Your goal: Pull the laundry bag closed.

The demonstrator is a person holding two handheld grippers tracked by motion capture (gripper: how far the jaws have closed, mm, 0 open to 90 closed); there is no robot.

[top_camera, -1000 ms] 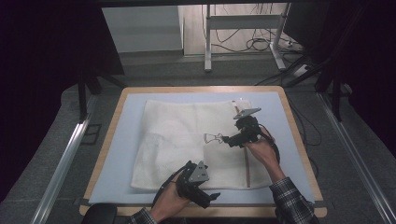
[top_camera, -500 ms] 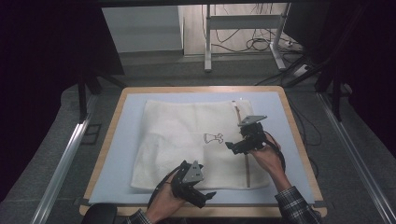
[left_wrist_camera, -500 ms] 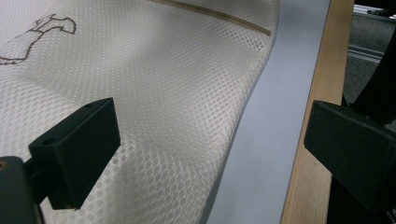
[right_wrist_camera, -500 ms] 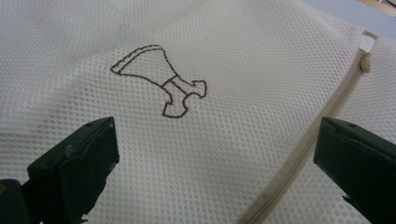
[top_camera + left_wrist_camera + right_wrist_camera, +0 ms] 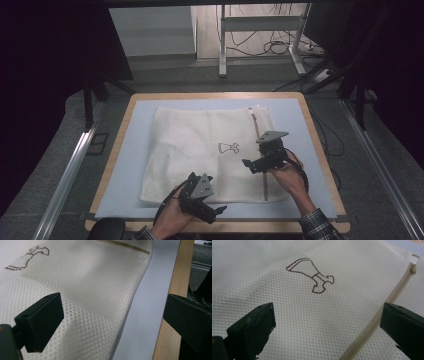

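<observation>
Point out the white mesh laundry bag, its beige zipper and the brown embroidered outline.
white mesh laundry bag (image 5: 195, 145), high view, bare mesh left of centre
beige zipper (image 5: 372, 323), right gripper view, middle of the tape
brown embroidered outline (image 5: 310, 273), right gripper view, its body

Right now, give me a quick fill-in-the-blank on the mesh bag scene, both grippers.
1. The mesh bag lies flat on a light ___ mat.
2. Both the left gripper and the right gripper have their jaws ___.
3. The brown outline stitched on the bag shows a ___.

Missing words: blue; open; dress
</observation>
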